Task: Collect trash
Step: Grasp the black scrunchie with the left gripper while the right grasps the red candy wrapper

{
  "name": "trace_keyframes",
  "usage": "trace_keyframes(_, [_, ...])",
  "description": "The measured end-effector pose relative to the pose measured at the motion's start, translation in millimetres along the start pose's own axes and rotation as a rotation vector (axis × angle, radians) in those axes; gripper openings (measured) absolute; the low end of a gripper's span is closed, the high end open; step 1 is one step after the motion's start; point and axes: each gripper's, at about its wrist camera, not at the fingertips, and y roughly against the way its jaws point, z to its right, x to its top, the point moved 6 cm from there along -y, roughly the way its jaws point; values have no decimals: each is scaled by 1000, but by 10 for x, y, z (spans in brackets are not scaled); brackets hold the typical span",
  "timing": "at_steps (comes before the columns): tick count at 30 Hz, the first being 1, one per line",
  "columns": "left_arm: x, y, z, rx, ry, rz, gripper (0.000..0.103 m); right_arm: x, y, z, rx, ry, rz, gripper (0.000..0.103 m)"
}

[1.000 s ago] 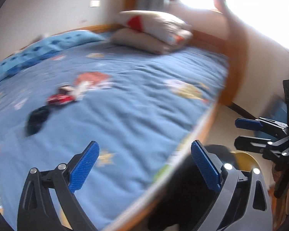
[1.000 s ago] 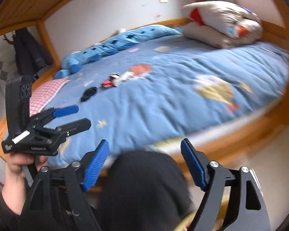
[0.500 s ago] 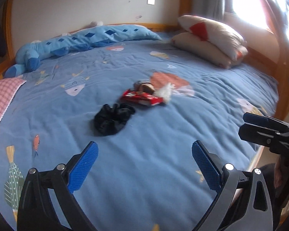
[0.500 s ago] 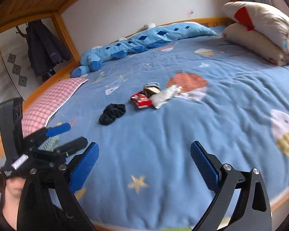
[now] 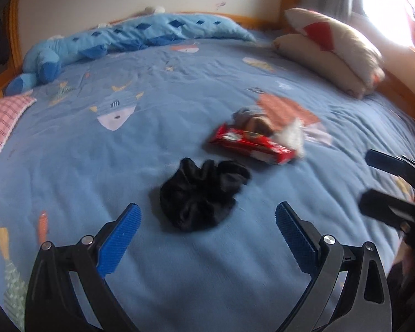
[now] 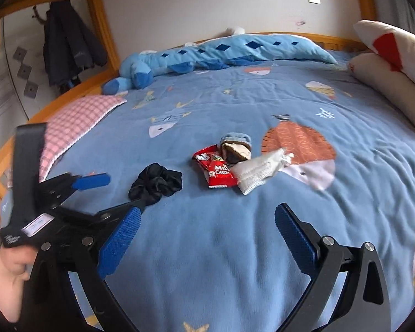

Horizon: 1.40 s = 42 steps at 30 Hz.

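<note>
Your L gripper (image 5: 207, 221) and R gripper (image 6: 206, 222) hover low over bed (image 5: 124, 152), both spread, empty. Black scrunchie (image 5: 202, 196) at L's 12 o'clock; red wrapper (image 5: 251, 144) at 1.

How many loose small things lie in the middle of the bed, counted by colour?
Black: 1, the scrunchie
Red: 1, the candy wrapper
White: 1, the crumpled wrapper
Blue and brown: 1, a small bundle, too blurred to name
Total: 4
</note>
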Motion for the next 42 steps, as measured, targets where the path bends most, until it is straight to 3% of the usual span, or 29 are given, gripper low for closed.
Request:
trace_keyframes(10, [111,-496,-75,-23,20,-60,94,107,-326,-17,57,19,-39,94])
trace_keyframes(12, [109,-546,-84,-10,15,-66,79,127,-368,-21,67,22,-43,93])
trace_keyframes(14, [118,-553,-107,-2,15,-62,56,151,-389,-33,79,22,-39,92])
trace_keyframes(18, [140,-502,-203,-27,56,-45,27,240,-488,-100,136,39,-56,78])
trace_keyframes(21, [146,-460,-315,-75,114,-37,24,291,-675,-127,116,81,-110,67])
trace_keyframes(29, [129,-380,-457,-121,141,-23,24,360,-1219,-19,11,122,-227,52])
trace_keyframes(31, [120,-365,-474,-128,142,-21,24,337,-1329,-19,15,119,-255,34])
trace_keyframes(36, [69,-284,-514,-142,155,-14,24,272,-1333,-85,-4,140,-253,31])
trace_keyframes(42, [-33,-4,-457,-194,167,6,24,94,-930,-243,98,75,-209,31])
